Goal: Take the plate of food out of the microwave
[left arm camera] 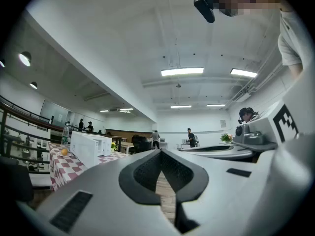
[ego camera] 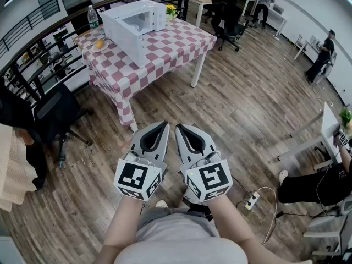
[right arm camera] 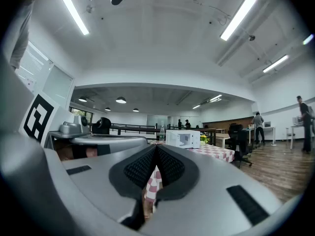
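Observation:
A white microwave (ego camera: 135,21) stands on a table with a red-and-white checked cloth (ego camera: 165,48), several steps ahead of me; its door looks closed. A plate with an orange piece of food (ego camera: 99,44) lies on the cloth beside the microwave's left end. Both grippers are held side by side close to my body, far from the table. My left gripper (ego camera: 164,124) is shut with nothing in it, and so is my right gripper (ego camera: 179,127). The left gripper view shows the microwave (left arm camera: 91,146) and the plate (left arm camera: 64,153) small and far off. The microwave (right arm camera: 183,138) is distant in the right gripper view too.
A water bottle (ego camera: 93,18) stands behind the plate. A black office chair (ego camera: 58,114) sits left of the table, with a dark railing (ego camera: 33,48) behind it. A power strip (ego camera: 252,201) and cable lie on the wood floor at right, near a white desk (ego camera: 330,128). People stand far back.

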The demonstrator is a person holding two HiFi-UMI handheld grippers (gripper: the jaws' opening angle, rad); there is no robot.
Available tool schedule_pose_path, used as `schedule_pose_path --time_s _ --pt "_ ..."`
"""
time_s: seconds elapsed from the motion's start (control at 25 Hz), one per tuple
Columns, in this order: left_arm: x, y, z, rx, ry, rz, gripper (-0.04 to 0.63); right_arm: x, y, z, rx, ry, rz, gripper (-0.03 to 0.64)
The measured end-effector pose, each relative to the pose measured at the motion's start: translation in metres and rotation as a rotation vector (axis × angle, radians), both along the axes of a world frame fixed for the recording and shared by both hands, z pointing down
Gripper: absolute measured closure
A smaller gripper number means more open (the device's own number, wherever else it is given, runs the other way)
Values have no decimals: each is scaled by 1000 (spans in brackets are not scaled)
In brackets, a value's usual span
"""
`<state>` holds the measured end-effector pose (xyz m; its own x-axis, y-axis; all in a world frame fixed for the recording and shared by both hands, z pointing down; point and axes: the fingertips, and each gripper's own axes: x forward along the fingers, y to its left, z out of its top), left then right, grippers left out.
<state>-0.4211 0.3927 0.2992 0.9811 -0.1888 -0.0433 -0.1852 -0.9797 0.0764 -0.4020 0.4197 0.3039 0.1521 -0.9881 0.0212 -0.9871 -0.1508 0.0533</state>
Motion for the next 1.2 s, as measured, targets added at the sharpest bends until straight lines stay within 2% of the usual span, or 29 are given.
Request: schedule_pose_path --time_s 0.6,0.96,1.2 --pt "31 -11 14 6 -51 24 592 31 -9 13 12 -55 41 592" --pt "71 -20 21 -25 -59 9 592 77 -14 22 -6 -86 43 592" --pt "111 -34 21 -37 -51 -4 592 114 -31 28 -21 -95 14 592"
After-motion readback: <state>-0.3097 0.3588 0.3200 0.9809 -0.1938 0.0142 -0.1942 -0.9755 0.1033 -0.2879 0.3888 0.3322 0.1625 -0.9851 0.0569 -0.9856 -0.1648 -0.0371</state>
